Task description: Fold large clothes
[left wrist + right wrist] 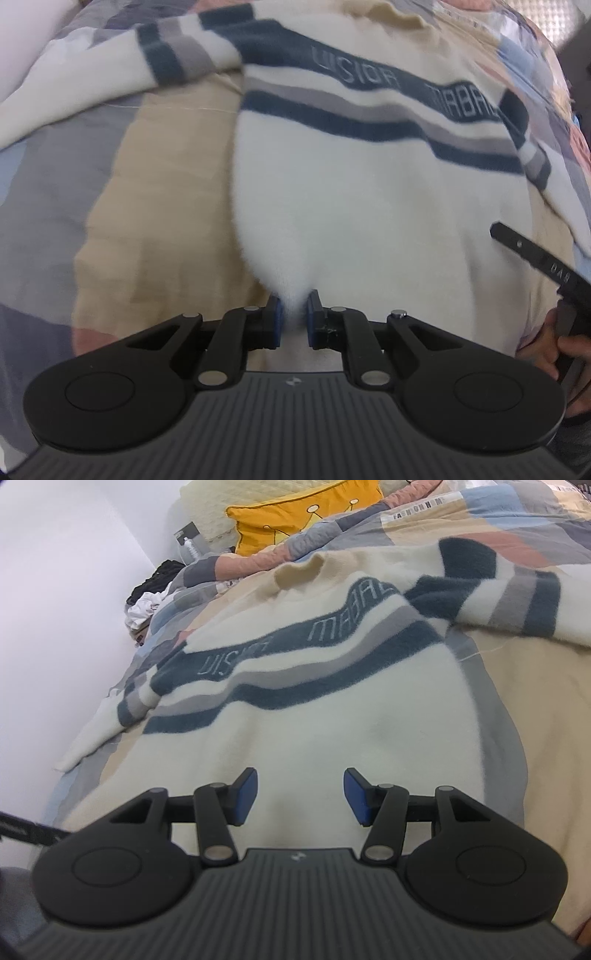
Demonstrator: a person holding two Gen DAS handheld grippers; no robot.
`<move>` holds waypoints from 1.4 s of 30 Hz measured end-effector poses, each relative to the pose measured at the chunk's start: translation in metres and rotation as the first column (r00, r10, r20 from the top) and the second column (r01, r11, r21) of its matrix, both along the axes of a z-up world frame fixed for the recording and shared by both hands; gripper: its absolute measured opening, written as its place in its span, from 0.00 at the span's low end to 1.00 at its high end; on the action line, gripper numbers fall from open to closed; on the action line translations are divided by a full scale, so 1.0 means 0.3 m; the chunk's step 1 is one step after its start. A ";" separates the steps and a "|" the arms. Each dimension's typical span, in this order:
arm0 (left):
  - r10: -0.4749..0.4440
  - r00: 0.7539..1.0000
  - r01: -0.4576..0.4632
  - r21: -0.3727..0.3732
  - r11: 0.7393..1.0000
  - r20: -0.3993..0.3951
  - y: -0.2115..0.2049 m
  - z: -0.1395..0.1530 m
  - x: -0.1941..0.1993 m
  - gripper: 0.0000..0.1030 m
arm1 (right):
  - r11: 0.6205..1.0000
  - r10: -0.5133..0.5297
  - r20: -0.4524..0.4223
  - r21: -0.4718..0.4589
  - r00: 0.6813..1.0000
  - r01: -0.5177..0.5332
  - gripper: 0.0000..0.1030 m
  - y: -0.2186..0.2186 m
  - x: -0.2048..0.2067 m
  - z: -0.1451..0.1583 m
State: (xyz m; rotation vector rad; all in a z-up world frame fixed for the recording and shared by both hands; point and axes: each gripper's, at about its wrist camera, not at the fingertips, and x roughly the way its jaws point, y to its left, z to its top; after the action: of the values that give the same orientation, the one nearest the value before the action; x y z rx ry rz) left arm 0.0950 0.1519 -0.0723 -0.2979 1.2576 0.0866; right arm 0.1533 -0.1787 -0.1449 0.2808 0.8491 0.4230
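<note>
A cream sweater (369,192) with navy and grey chest stripes and pale lettering lies spread on a patchwork bedspread (122,192). My left gripper (294,314) is shut on the sweater's lower hem, and the fabric rises in a peak between its blue pads. In the right wrist view the same sweater (314,731) fills the middle, one striped sleeve (517,602) folded across at the upper right. My right gripper (300,795) hovers open just over the lower body of the sweater with nothing between its pads. In the left wrist view part of the right gripper's black finger (535,258) shows at the right edge, beside a hand (554,350).
A yellow cushion (303,520) and cream pillow lie at the head of the bed. A heap of dark and white clothes (147,598) sits by the white wall (66,609) on the left. The bedspread (535,746) extends to the right of the sweater.
</note>
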 end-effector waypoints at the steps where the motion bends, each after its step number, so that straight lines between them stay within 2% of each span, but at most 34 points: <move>1: 0.009 1.000 -0.009 0.018 1.000 0.002 0.019 0.013 -0.008 0.14 | 1.000 0.002 0.006 -0.006 1.000 -0.002 0.53 0.001 0.000 0.002; 6: 0.052 0.997 -0.046 0.093 0.995 -0.062 0.038 -0.050 0.022 0.14 | 1.000 0.011 0.013 -0.012 1.000 -0.011 0.53 0.002 0.002 0.005; 9: 0.066 0.995 -0.058 0.099 0.993 -0.077 0.038 -0.076 0.028 0.15 | 1.000 0.007 0.020 -0.021 1.000 -0.007 0.53 -0.002 -0.001 0.006; 12: 0.077 0.994 -0.070 0.100 0.993 -0.073 0.036 -0.066 0.027 0.21 | 1.000 0.001 0.026 -0.028 1.000 0.000 0.53 -0.005 -0.008 0.009; 14: 0.089 0.994 -0.081 0.112 0.990 -0.068 0.036 -0.054 0.033 0.35 | 0.999 0.000 0.033 -0.034 0.999 0.001 0.53 -0.005 -0.009 0.014; 16: 0.083 0.996 -0.078 0.145 0.986 -0.029 0.015 -0.022 0.034 0.45 | 0.999 0.005 0.042 -0.037 0.999 -0.003 0.53 -0.004 -0.008 0.019; 17: 0.080 0.997 -0.078 0.153 0.985 -0.004 0.008 0.005 0.030 0.46 | 0.999 0.007 0.047 -0.037 0.999 -0.006 0.53 -0.002 -0.008 0.022; 24: 0.052 0.992 -0.063 0.095 0.993 0.116 -0.111 0.138 0.079 0.47 | 0.999 0.023 0.098 -0.050 0.995 -0.019 0.53 0.005 -0.015 0.052; 30: -0.021 0.973 0.019 0.011 1.000 0.232 -0.350 0.208 0.185 0.47 | 0.998 -0.001 0.120 -0.059 0.993 0.008 0.53 -0.032 -0.023 0.066; 32: -0.036 0.965 0.036 0.005 0.999 0.260 -0.435 0.216 0.222 0.47 | 0.998 -0.020 0.125 -0.058 0.992 0.028 0.53 -0.052 -0.027 0.071; 36: -0.091 0.948 0.084 0.034 0.996 0.304 -0.577 0.179 0.314 0.47 | 0.994 -0.079 0.156 -0.065 0.985 0.090 0.53 -0.105 -0.029 0.090; 40: -0.113 0.944 0.120 -0.003 0.993 0.309 -0.623 0.094 0.349 0.47 | 0.988 -0.141 0.155 -0.040 0.978 0.149 0.53 -0.167 -0.023 0.094; 42: -0.137 0.935 0.128 0.048 0.991 0.328 -0.619 0.049 0.347 0.47 | 0.985 -0.161 0.147 -0.031 0.976 0.167 0.54 -0.185 -0.017 0.089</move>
State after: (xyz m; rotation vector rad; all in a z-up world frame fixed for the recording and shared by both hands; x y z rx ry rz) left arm 0.1991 -0.0338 -0.0577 -0.1939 0.9383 -0.0616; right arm 0.1483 -0.2342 -0.1182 0.2750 0.6865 0.2668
